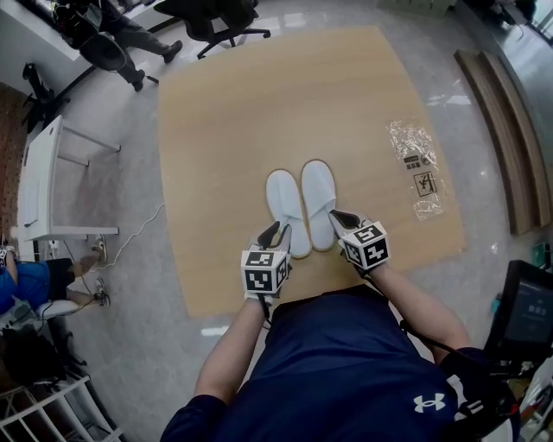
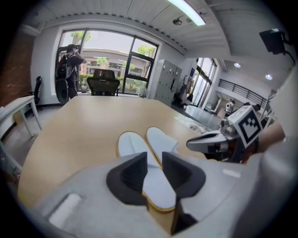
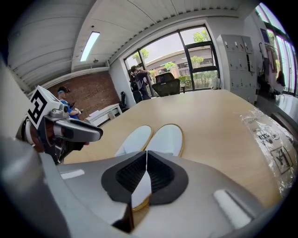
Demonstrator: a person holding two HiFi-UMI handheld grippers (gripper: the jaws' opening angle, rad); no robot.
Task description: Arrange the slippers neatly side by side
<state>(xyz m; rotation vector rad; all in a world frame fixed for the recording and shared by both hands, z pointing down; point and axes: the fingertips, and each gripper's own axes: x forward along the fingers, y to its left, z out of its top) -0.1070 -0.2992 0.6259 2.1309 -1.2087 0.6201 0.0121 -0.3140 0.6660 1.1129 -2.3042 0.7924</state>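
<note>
Left gripper (image 1: 275, 231) held above the heel end of the left slipper (image 1: 285, 207), at about 7 o'clock from the pair; jaws a narrow gap apart, clamped on nothing, with the white sole and its tan edge visible through the gap in the left gripper view. Right gripper (image 1: 340, 217) held above the heel end of the right slipper (image 1: 318, 198), at about 5 o'clock from the pair; jaws together, tips meeting, nothing between them. Both grippers angled downward, toward 12 o'clock in the head view, each cube with square markers facing up. Left slipper and right slipper flat on the board (image 1: 225, 121), side by side, long edges touching or nearly so, toes toward 12 o'clock and heels toward 6 o'clock, right slipper set slightly farther toward 12 o'clock. Pair just below the board's centre, toward 6 o'clock. Clear wrapper (image 1: 415, 164) with printed labels flat on the board at 3 o'clock from the pair, well apart from it. Board laid on a glossy floor (image 1: 130, 250). Chair (image 1: 220, 22) beyond the board's far edge at 12 o'clock; white table (image 1: 39, 181) at 9 o'clock.
</note>
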